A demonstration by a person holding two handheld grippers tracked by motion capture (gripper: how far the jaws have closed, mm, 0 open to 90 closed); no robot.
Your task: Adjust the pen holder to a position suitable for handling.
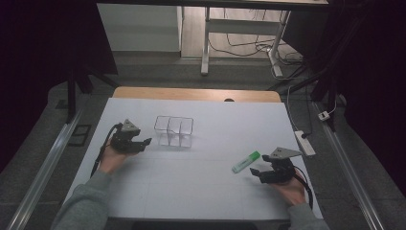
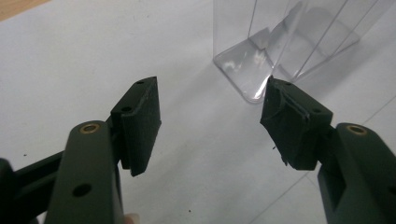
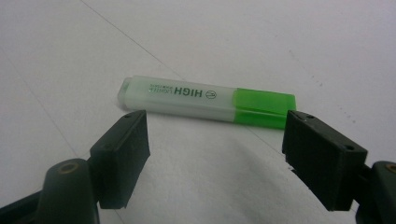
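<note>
I'm at a lab-type recording setup, not a home or shop. My work surface is a table (image 1: 143, 191) w/ a plain white sheet over a wooden top, wood edge (image 1: 196, 94) showing at the far side. Black curtains (image 1: 43, 57) hang on both sides, closing the spot off like a booth. Metal rails (image 1: 45, 167) run along the grey floor l. & r. of me. Behind the table stands a white desk frame (image 1: 207, 43) w/ loose cables (image 1: 249, 45) under it, plus a power strip (image 1: 305, 142) on the floor at the right. Bare, dim, all gear, no decor.
</note>
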